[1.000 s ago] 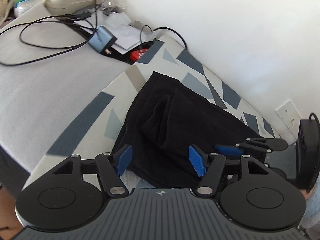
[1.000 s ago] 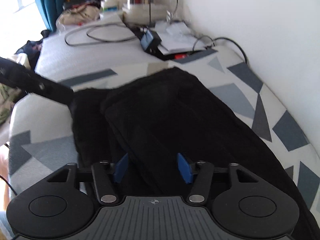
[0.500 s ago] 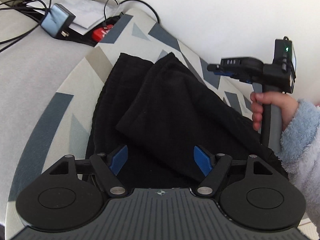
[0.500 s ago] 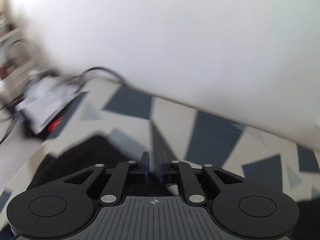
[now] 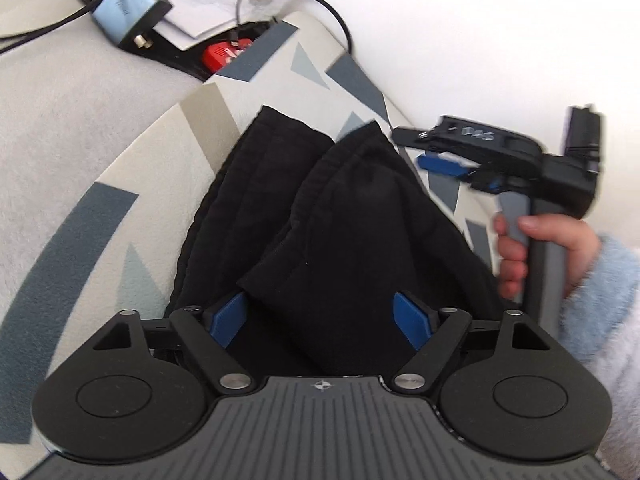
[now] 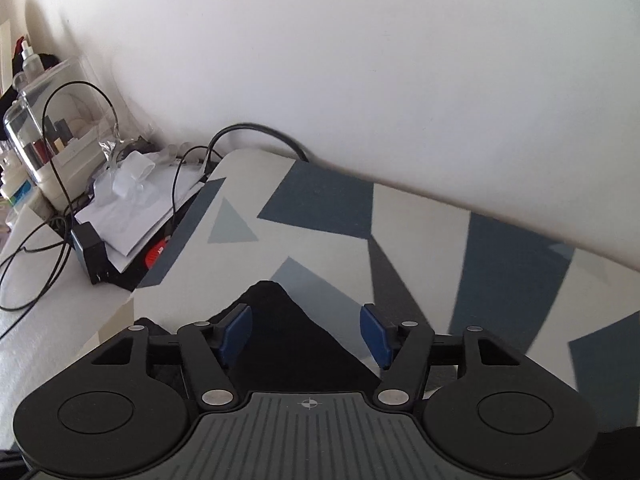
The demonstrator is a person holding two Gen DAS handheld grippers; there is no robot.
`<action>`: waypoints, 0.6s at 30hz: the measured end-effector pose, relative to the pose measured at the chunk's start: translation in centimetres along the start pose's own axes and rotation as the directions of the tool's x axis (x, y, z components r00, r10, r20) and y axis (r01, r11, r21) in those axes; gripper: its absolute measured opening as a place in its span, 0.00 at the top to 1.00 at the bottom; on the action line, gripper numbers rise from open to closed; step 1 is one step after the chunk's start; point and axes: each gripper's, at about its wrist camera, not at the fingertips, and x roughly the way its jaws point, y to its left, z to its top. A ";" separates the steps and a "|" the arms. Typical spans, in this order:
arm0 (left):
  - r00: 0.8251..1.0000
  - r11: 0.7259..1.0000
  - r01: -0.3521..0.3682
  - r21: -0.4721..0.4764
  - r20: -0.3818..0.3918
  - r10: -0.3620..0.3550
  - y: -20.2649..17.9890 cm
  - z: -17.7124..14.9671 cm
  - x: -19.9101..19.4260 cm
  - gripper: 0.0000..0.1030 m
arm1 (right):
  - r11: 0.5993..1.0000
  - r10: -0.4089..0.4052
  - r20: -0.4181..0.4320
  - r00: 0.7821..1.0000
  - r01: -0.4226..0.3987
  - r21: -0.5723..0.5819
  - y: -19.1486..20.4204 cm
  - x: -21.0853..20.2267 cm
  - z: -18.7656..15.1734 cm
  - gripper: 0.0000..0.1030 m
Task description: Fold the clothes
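Observation:
A black garment (image 5: 344, 216) lies folded on the patterned bed cover (image 5: 104, 216). My left gripper (image 5: 320, 320) hovers low over its near end. Its jaws are closing, a thick fold of black cloth lies between them, and the pads (image 5: 228, 322) do not visibly press on it. My right gripper (image 5: 436, 152), held in a hand with a fluffy pale blue sleeve (image 5: 600, 280), is at the garment's far corner near the wall. In the right wrist view, the right gripper (image 6: 306, 334) has its jaws opening, with the garment's black corner (image 6: 276, 312) lying loose between them.
A white wall (image 6: 360, 60) runs close behind the bed. Past the cover's far end lie a grey charger (image 5: 128, 8), black cables (image 6: 56, 184), papers (image 6: 132, 216), a red item (image 5: 226, 54) and a clear organiser (image 6: 52, 128). A plain grey blanket (image 5: 60, 92) lies to the left.
The right gripper swung toward the wall, its jaws nearly shut half a second ago and now apart over the garment's corner. The left gripper came lower and closer, its jaws narrower.

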 end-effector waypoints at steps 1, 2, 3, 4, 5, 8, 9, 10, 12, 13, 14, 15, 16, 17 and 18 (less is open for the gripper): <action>1.000 1.000 0.000 -0.029 0.004 0.000 0.3 0.1 0.0 0.57 | 1.000 0.010 -0.026 1.000 -0.010 0.017 -0.2 1.1 0.3 0.46; 1.000 0.998 0.004 -0.056 0.010 -0.004 0.5 0.1 0.0 0.64 | 1.000 0.024 -0.040 0.999 -0.023 0.022 -0.2 2.0 0.5 0.46; 1.000 0.997 0.011 -0.079 0.021 -0.009 0.7 0.1 -0.2 0.82 | 0.999 0.037 -0.051 0.998 -0.036 0.024 -0.1 2.8 0.7 0.41; 0.999 0.995 0.018 -0.103 0.031 -0.015 1.0 0.1 -0.4 0.86 | 0.998 0.056 -0.060 0.997 -0.056 0.014 0.0 2.9 0.8 0.50; 0.998 0.993 0.030 -0.112 0.053 -0.024 1.0 0.0 -0.8 0.87 | 0.997 0.076 -0.069 0.995 -0.076 0.002 0.3 2.8 1.0 0.73; 0.991 0.997 0.059 -0.047 0.123 -0.053 -0.7 -0.8 -2.9 0.89 | 0.990 0.135 -0.097 0.986 -0.138 -0.033 0.9 2.5 1.4 0.89; 0.988 0.997 0.078 -0.017 0.138 -0.075 -1.4 -1.0 -3.8 0.89 | 0.986 0.154 -0.107 0.982 -0.159 -0.044 1.1 2.5 1.6 0.90; 0.983 0.994 0.105 0.012 0.153 -0.105 -2.2 -1.3 -4.8 0.89 | 0.981 0.178 -0.097 0.979 -0.185 -0.066 1.3 1.5 1.8 0.91; 0.969 0.985 0.155 0.077 0.180 -0.167 -3.8 -2.0 -6.9 0.89 | 0.965 0.229 -0.072 0.971 -0.237 -0.115 1.5 -0.8 2.1 0.91; 0.961 0.977 0.179 0.118 0.193 -0.200 -4.7 -2.4 -8.0 0.89 | 0.954 0.268 -0.043 0.963 -0.271 -0.129 1.5 -2.3 2.4 0.91; 0.951 0.967 0.200 0.160 0.207 -0.231 -5.5 -2.8 -8.9 0.89 | 0.940 0.312 -0.014 0.950 -0.311 -0.141 1.6 -3.8 2.9 0.91; 0.940 0.956 0.223 0.191 0.217 -0.263 -6.2 -3.2 -9.9 0.89 | 0.924 0.356 0.014 0.934 -0.350 -0.154 1.7 -5.3 3.3 0.91; 0.929 0.946 0.257 0.196 0.219 -0.298 -6.4 -3.5 -10.6 0.89 | 0.906 0.400 0.041 0.915 -0.389 -0.169 1.8 -6.8 3.8 0.91; 0.920 0.942 0.287 0.173 0.224 -0.321 -6.2 -3.8 -11.1 0.89 | 0.889 0.430 0.036 0.902 -0.416 -0.190 2.5 -7.3 4.0 0.91; 0.918 0.945 0.295 0.138 0.233 -0.321 -5.8 -4.1 -11.3 0.89 | 0.872 0.456 0.024 0.890 -0.441 -0.211 3.3 -7.5 4.3 0.91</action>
